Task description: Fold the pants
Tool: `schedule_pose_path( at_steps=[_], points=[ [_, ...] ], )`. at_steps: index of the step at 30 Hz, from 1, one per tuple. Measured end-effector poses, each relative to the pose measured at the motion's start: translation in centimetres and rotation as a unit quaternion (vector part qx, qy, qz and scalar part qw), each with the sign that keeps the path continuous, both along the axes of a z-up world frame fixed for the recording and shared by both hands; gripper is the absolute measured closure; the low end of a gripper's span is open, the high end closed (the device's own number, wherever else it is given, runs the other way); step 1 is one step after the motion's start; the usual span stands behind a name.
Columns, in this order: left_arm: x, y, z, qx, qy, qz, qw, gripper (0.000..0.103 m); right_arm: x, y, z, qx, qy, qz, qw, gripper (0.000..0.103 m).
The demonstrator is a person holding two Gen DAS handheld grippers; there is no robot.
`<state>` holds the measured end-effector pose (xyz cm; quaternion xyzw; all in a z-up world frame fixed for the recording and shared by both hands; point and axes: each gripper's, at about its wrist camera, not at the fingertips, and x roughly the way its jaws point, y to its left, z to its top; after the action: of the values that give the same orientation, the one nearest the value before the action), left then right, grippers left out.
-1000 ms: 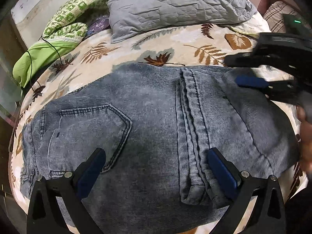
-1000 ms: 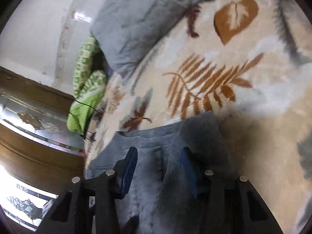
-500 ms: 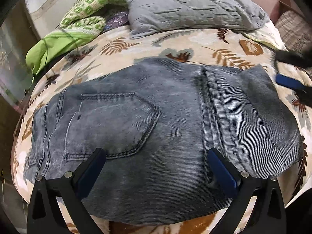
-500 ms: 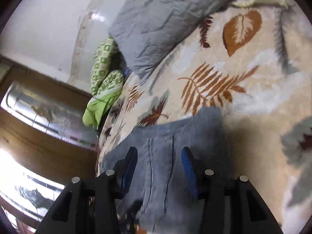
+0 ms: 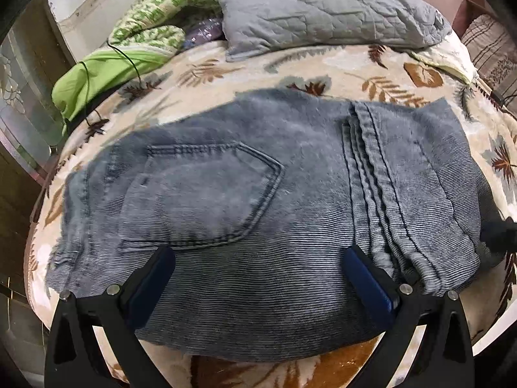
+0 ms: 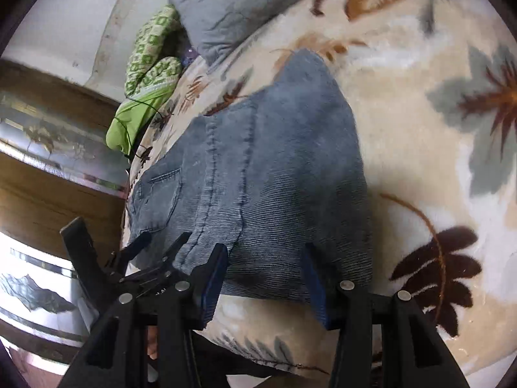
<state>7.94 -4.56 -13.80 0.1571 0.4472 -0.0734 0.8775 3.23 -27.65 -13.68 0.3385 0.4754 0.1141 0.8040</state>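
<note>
Grey-blue jeans (image 5: 258, 207) lie folded into a compact block on the leaf-print blanket (image 5: 290, 68), back pocket (image 5: 206, 194) up at the left, hems stacked at the right. My left gripper (image 5: 258, 287) is open and empty over the near edge of the jeans. My right gripper (image 6: 263, 278) is open and empty at the near right end of the jeans (image 6: 274, 177). The left gripper also shows in the right wrist view (image 6: 155, 249). The right gripper's tip shows at the right edge of the left wrist view (image 5: 499, 232).
A grey quilted pillow (image 5: 323, 9) lies at the head of the bed. A green patterned cloth (image 5: 129, 51) with a black cable lies at the far left. A wooden panel with glass (image 6: 48, 161) stands beside the bed.
Both grippers have pulled back toward the near edge of the bed. The right gripper has moved away from the far right corner of the jeans. The jeans lie flat and still.
</note>
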Motion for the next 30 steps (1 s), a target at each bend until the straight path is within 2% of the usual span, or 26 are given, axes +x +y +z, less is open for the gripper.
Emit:
schedule_pose_path(
  at_steps=[3,7,13,22,30],
  points=[
    [-0.3,1.0,1.5,0.012,-0.033,0.007,0.9993,0.0,-0.3,0.0,1.6,0.018,-0.046,-0.002,0.999,0.052],
    [-0.4,3.1,4.0,0.011,-0.074,0.033,0.9967,0.0,-0.1,0.8,3.3,-0.008,-0.094,-0.009,0.996,0.052],
    [-0.8,6.7,7.6,0.023,-0.135,0.071,0.988,0.0,1.1,4.1,4.8,-0.034,-0.134,0.008,0.99,0.052],
    [-1.9,11.2,10.8,0.012,-0.181,0.108,0.9774,0.0,2.8,9.9,5.1,-0.086,-0.159,0.062,0.982,0.05],
    [-2.6,14.5,11.9,0.005,-0.192,0.138,0.9717,0.0,3.8,13.6,4.6,-0.109,-0.167,0.094,0.975,0.05]
  ],
)
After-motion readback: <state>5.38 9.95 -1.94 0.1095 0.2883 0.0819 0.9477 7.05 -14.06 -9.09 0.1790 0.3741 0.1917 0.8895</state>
